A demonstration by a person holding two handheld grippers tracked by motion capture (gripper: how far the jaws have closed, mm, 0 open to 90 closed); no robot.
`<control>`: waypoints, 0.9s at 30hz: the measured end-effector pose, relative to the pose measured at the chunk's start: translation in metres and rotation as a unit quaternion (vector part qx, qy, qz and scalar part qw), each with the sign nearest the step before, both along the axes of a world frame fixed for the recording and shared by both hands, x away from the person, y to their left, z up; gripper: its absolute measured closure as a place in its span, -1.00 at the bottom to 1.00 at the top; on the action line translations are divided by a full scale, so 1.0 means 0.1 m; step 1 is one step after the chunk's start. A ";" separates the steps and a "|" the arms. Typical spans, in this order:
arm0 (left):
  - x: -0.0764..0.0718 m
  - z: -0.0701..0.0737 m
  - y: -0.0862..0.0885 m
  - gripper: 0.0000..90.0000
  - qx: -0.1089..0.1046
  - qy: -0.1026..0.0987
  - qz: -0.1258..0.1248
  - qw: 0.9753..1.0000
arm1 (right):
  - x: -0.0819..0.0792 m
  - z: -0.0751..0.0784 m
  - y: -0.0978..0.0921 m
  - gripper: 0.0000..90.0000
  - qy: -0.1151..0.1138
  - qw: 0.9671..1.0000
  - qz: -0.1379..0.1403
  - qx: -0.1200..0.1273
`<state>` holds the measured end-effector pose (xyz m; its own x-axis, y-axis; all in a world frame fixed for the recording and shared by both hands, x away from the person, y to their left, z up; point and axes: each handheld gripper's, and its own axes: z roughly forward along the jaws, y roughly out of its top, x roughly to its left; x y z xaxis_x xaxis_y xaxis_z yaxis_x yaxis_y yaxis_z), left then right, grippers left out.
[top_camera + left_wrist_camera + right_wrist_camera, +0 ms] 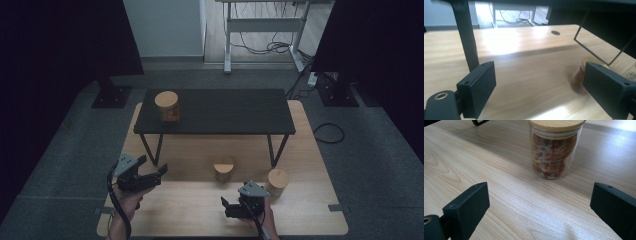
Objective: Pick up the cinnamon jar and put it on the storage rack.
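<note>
Three glass jars with wooden lids are here. One jar [167,106] stands on the left end of a low black shelf [235,112]. Two more jars [223,169] [277,181] stand on the wooden table [190,205] in front of it. My left gripper [152,166] [540,85] hovers open at the front left, empty, with a blurred jar [577,80] partly behind its right jaw. At the front right my right gripper [227,206] [541,205] is open and empty. A jar of reddish-brown contents [554,150] stands a short way ahead of its jaws.
The black shelf stands on thin legs [152,147] [275,150] across the back half of the table, and one leg [466,37] rises close to my left gripper. Grey carpet [380,165] surrounds the table. A white desk frame [260,25] and cables lie beyond.
</note>
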<state>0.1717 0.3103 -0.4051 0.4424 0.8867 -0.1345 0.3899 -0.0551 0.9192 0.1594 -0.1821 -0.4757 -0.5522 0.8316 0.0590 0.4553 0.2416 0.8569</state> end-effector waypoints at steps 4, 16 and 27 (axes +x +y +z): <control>-0.01 -0.11 0.01 -0.74 -0.001 0.012 -0.009 1.000 | 0.01 0.00 -0.01 -0.96 0.000 1.000 -0.001 0.000; 0.08 -0.23 -0.01 -0.74 0.028 0.049 -0.009 0.998 | 0.04 -0.01 0.00 -0.97 0.003 1.000 -0.001 -0.008; 0.10 -0.26 -0.04 -0.75 0.033 0.056 -0.005 0.998 | 0.02 0.00 0.00 -0.97 -0.001 1.000 0.002 -0.009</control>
